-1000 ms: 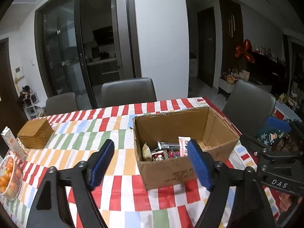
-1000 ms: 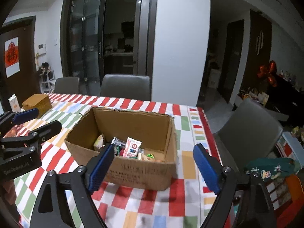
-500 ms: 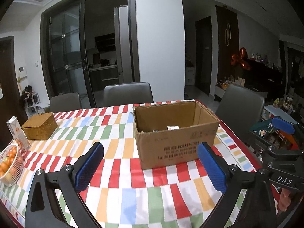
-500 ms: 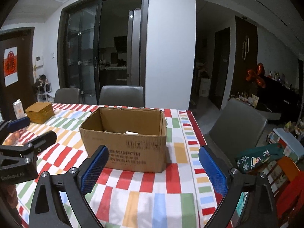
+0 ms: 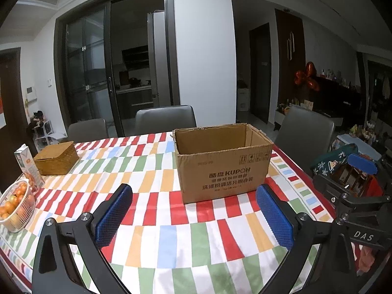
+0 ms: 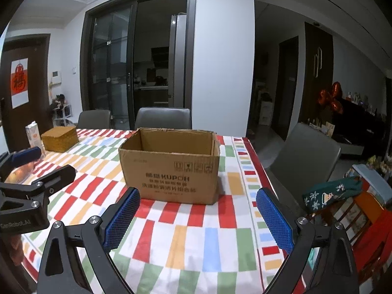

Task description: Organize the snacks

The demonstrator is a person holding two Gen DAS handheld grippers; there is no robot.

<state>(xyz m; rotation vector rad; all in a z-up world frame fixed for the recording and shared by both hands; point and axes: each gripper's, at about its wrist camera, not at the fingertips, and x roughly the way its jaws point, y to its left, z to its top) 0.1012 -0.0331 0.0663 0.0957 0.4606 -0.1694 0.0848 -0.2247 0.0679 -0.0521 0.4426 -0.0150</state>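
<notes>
An open brown cardboard box (image 5: 220, 169) (image 6: 171, 171) with printed text on its front stands on the checkered tablecloth (image 5: 171, 235). From this low angle its inside is hidden, so no snacks show. My left gripper (image 5: 193, 191) is open and empty, a short way back from the box's front wall. To its right, my right gripper (image 6: 198, 192) is also open and empty, level with the box's front. Both sets of blue pads (image 5: 114, 215) (image 6: 274, 218) hover over bare cloth.
A wicker box (image 5: 56, 158), a juice carton (image 5: 25, 164) and a wire basket of oranges (image 5: 14, 205) sit at the table's left. Grey chairs (image 5: 166, 120) (image 5: 306, 134) stand behind and to the right. A green patterned bag (image 6: 330, 193) lies off the right edge.
Both grippers have drawn back from above the box toward the table's near side. The snacks seen inside the box earlier are now hidden behind its front wall. The left jaws stand wider.
</notes>
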